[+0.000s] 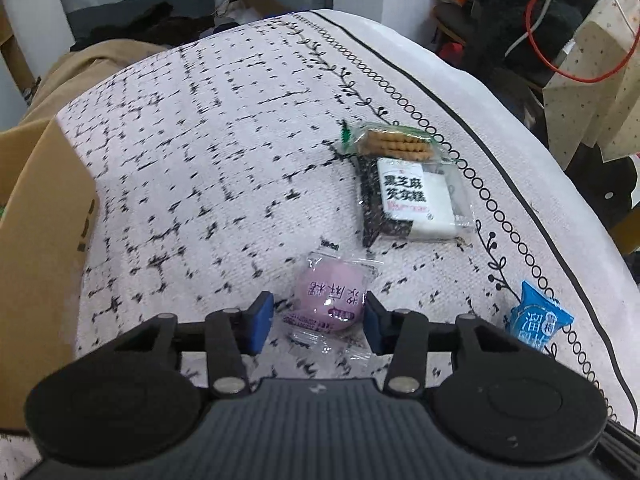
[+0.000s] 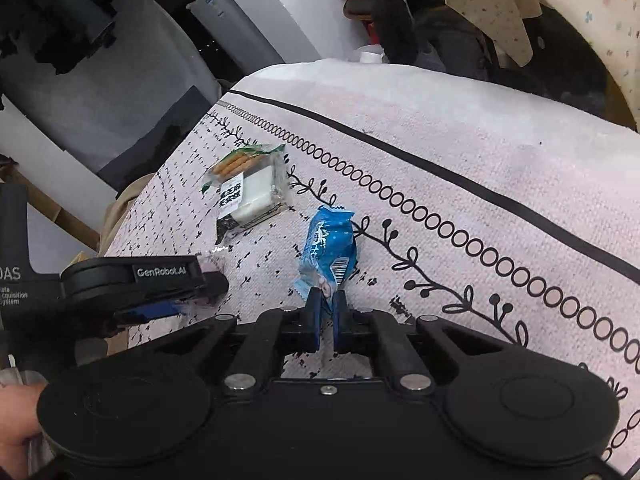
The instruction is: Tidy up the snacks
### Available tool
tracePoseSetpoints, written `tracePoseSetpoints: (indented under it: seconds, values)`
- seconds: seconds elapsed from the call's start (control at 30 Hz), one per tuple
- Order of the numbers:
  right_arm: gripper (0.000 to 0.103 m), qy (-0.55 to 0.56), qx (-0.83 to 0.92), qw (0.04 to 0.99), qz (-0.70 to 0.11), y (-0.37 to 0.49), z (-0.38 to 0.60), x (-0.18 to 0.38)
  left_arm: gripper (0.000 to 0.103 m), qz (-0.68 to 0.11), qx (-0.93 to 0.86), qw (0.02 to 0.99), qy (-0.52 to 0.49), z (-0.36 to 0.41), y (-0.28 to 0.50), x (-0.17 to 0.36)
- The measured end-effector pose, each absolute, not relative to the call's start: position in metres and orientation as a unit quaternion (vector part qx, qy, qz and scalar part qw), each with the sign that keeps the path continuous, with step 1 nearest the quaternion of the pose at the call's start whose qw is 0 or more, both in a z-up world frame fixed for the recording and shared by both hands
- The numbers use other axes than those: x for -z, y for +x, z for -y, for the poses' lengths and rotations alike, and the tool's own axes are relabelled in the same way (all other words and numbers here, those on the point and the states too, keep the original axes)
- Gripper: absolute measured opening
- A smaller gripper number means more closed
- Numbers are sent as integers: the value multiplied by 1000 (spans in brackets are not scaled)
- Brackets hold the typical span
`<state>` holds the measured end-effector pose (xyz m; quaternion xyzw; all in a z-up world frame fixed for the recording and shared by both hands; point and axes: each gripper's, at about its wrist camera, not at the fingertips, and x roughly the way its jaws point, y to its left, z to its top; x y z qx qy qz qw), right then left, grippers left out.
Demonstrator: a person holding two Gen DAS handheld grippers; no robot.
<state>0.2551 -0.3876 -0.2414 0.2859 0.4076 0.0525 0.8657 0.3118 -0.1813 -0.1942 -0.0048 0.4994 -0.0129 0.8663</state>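
Left claw (image 1: 319, 318) gapes wide, the pink snack (image 1: 329, 305) lying on the table (image 1: 208, 152) between its fingers; right claw (image 2: 327, 314) is pinched tight on the blue packet (image 2: 329, 252) just ahead

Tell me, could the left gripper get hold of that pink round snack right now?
Probably yes. The left gripper is open, and the pink snack lies on the tablecloth right between its blue fingers. Nothing blocks it; the right gripper is busy off to the side with the blue packet.
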Motion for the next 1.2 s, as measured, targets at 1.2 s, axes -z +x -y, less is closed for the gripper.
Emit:
tracePoseSetpoints:
  seconds: [1.2]
  values:
    - [45, 303, -22, 855, -420, 232, 368, 221, 46, -491, 29, 868, -60, 131, 270, 154]
